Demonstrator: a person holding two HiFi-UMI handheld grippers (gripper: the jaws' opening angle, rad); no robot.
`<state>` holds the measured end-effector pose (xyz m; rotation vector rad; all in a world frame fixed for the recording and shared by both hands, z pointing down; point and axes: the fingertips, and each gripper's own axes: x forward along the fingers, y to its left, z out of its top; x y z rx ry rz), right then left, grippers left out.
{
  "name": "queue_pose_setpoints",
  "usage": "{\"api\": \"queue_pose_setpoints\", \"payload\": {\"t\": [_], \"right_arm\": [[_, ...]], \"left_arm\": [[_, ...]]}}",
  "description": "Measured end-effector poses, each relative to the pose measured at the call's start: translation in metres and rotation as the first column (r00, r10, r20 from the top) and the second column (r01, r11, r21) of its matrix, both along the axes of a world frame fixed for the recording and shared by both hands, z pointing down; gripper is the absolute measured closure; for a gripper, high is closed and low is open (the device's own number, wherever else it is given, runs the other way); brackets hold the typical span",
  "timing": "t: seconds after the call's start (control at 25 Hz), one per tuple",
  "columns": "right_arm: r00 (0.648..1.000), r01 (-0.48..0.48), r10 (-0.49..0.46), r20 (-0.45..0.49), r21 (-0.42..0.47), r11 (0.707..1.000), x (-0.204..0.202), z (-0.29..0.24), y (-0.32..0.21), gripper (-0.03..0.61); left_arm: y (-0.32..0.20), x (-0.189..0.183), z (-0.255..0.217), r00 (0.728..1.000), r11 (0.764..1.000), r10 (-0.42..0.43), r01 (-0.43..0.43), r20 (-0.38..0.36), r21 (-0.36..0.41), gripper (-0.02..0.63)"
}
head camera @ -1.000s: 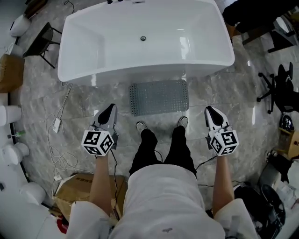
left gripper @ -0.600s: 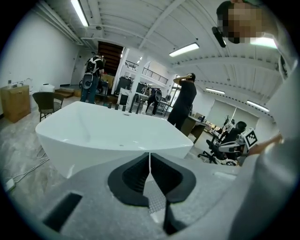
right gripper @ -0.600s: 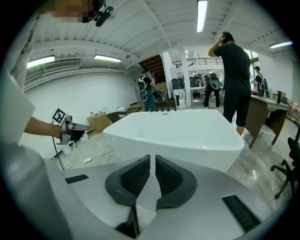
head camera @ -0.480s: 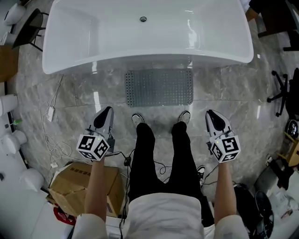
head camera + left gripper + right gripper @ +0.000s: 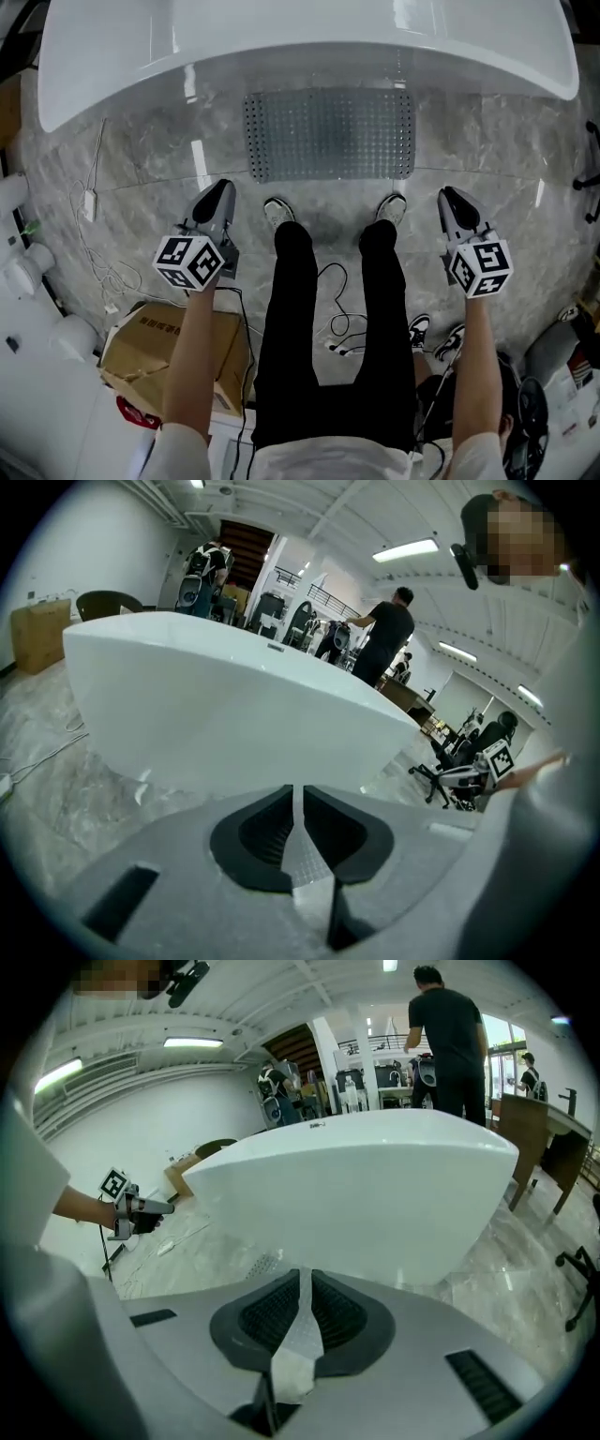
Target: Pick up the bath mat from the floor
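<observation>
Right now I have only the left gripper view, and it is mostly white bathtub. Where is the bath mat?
Observer: In the head view the bath mat lies flat on the floor beside the bathtub, just ahead of the person's shoes.
Operator: Is the right gripper on it?
Observer: No. The right gripper is held clear of the mat, jaws shut on nothing.
Operator: And my left gripper, seen from above?
Observer: The left gripper sits on the near side of the mat's left corner, not touching it.
</observation>
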<state>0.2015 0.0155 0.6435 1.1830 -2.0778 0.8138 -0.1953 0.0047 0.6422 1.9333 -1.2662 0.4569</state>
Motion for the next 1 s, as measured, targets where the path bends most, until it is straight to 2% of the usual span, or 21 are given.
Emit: {"api": "queue_pose_setpoints", "payload": {"t": [0.12,0.2,0.44,0.72,0.84,1.0], "right_arm": [[1.0,0.018,-0.019,-0.014,-0.04,0.999,0.002,0.056,0.01,0.565],[0.999,0.03,-0.031,-0.015,-0.079,0.996,0.003,0.094,0.014,0.509],[0.996,0.051,-0.062,-0.061,-0.17,0.984,0.009,0.212,0.019,0.484],[0.989,0.037,-0.067,-0.136,-0.209,0.977,0.029,0.317,0.014,0.471],[0.985,0.016,-0.053,-0.166,-0.221,0.975,0.043,0.36,0.01,0.454],[0.976,-0.011,-0.043,-0.212,-0.245,0.969,0.055,0.406,0.004,0.423]], "left_arm": [[0.013,0.0,0.052,0.999,0.998,0.034,-0.033,0.008,-0.044,0.557],[0.019,-0.005,0.088,0.999,0.996,0.043,-0.042,0.014,-0.079,0.543],[0.034,-0.028,0.204,0.998,0.982,0.029,-0.017,0.061,-0.187,0.492],[0.041,-0.043,0.314,0.996,0.965,0.019,0.005,0.091,-0.263,0.454],[0.04,-0.048,0.358,0.991,0.959,0.027,0.01,0.127,-0.284,0.438],[0.037,-0.06,0.407,0.988,0.947,-0.002,0.052,0.156,-0.316,0.408]]}}
